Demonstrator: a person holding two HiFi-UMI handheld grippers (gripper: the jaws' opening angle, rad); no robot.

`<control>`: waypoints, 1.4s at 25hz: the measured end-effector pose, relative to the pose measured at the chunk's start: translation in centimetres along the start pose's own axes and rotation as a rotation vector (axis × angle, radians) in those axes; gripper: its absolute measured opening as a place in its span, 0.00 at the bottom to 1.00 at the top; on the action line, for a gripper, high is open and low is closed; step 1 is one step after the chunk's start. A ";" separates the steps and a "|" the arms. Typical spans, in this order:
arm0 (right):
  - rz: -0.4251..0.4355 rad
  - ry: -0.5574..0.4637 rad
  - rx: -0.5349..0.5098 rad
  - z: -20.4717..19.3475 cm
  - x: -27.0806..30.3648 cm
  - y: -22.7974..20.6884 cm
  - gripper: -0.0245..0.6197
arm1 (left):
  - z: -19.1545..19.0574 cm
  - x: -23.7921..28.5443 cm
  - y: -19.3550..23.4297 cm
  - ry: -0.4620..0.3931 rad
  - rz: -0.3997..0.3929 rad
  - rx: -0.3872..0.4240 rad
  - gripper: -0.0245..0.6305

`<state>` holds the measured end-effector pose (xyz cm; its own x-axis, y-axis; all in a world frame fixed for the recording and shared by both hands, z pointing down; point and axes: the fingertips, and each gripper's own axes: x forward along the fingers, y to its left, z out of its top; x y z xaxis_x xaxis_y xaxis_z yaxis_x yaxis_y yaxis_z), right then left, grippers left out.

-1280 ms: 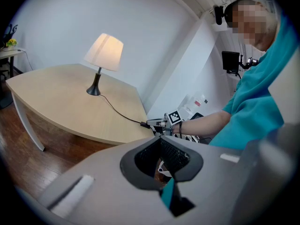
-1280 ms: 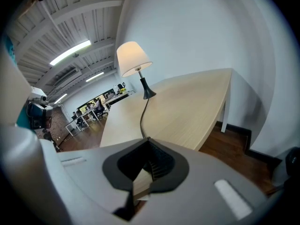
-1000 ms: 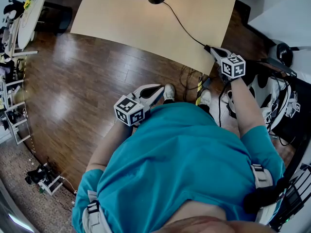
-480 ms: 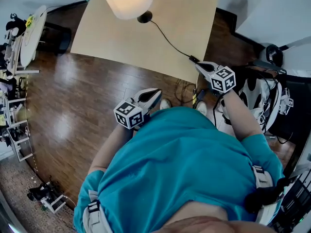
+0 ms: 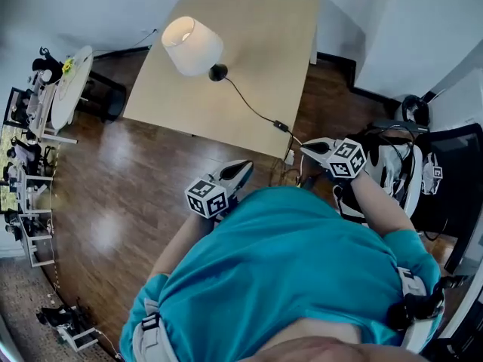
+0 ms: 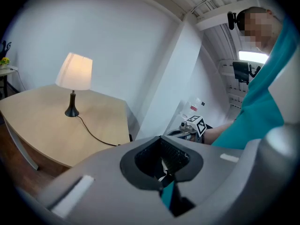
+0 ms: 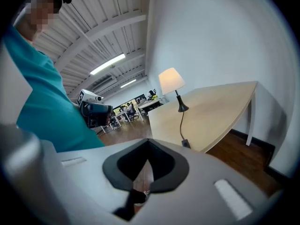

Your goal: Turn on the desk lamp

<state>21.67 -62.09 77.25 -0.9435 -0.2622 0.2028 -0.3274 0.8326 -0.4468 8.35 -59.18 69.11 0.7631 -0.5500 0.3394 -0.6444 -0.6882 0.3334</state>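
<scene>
A pale wooden table fills the 12 o'clock part of the head view, one side against a white wall. It stands on a dark, glossy plank floor. The desk lamp stands on the table towards 11 o'clock, upright on a small black base, and its white shade glows. A black cord runs from the base towards 5 o'clock. It passes through an inline switch that lies on the tabletop near the front edge.

At 9 o'clock a round white side table carries small things too tiny to name. Below it a white wire rack holds clutter that is likewise unclear. At 3 o'clock stands a black office chair.

The person in a teal shirt holds both tools off the table. The left gripper hangs over the floor at about 6 o'clock from the lamp, well apart from it. Its jaws are pressed together on nothing. The right gripper points towards 9 o'clock, just off the table's front edge and near the switch without touching it. Its jaws too are closed and empty.
</scene>
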 end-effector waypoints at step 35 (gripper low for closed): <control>-0.221 0.001 -0.058 -9.2 10.0 44.9 0.04 | -13.1 -36.5 -7.0 -0.135 -0.302 -0.092 0.04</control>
<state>-1.98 -22.84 67.19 -0.8491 -0.4406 0.2913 -0.5224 0.7818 -0.3404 -15.67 -28.09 65.86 0.9160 -0.3896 0.0960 -0.3854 -0.7875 0.4810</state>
